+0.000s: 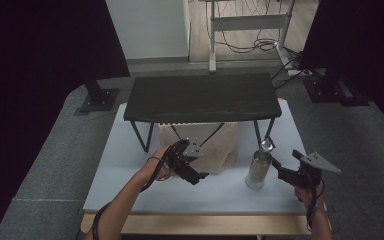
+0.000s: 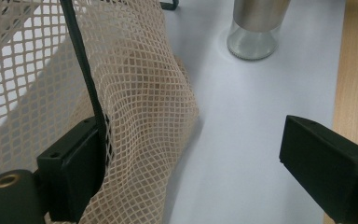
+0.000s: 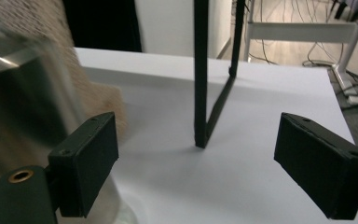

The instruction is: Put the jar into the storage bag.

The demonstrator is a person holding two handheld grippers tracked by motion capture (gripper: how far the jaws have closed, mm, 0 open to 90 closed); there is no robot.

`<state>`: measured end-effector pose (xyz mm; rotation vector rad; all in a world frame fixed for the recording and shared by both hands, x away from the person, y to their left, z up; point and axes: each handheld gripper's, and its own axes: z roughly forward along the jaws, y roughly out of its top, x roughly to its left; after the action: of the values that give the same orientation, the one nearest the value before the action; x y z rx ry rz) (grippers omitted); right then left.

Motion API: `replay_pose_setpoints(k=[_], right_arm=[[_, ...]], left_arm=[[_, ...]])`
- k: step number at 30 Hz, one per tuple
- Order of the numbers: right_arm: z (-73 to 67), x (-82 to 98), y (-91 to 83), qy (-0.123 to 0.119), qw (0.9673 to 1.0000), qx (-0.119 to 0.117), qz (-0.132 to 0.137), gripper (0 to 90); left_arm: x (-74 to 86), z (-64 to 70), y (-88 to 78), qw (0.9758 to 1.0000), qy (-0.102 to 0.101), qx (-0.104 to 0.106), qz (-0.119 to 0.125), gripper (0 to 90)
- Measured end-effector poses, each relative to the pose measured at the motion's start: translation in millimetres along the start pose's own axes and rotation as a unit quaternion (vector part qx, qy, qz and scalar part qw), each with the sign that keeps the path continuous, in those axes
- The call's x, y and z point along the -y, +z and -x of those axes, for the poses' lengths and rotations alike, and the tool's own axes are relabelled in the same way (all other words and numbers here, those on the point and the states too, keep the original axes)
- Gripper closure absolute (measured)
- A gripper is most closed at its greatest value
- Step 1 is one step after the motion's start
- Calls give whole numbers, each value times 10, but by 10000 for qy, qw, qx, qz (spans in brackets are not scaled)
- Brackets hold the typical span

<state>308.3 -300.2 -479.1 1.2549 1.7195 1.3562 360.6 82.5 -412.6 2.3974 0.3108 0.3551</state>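
High view: the steel bottle [image 1: 258,169] stands upright on the white sheet [image 1: 130,170] near its right front corner, just beside the tips of the right gripper [image 1: 280,172], which comes in from the right edge. In the right gripper view its jaws stand wide apart with nothing between them; the bottle is blurred at the left jaw's outer side. The left gripper [image 1: 192,172] sits mid-sheet against the mesh bag [image 1: 215,147] under the black rack [image 1: 200,97]. In the left gripper view its jaws gape wide, the mesh draped against the left jaw, unpinched.
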Motion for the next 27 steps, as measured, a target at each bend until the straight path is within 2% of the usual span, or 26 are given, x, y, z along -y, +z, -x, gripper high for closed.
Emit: replay_pose_setpoints(k=[2,6,9,14,21,27], right_arm=[[-26,-53,-53,-72,10000,-62,14,132],[-91,-146,-156,-221,9992,-335,57,133],[-142,-206,-226,-319,9986,-416,119,132],[-215,-293,-324,-430,9965,-669,267,128],[-331,-363,-366,-558,9932,-947,374,125],[-369,-387,-347,-598,9921,-1032,379,125]], left_arm=[[3,1,4,10000,-3,-11,-2,93],[7,3,7,10000,-12,-23,16,93],[8,8,7,10000,-8,-36,21,93],[1,14,-2,10000,28,-28,10,93],[-6,27,-4,10000,55,-52,0,93],[-5,27,-5,10000,64,-48,2,93]])
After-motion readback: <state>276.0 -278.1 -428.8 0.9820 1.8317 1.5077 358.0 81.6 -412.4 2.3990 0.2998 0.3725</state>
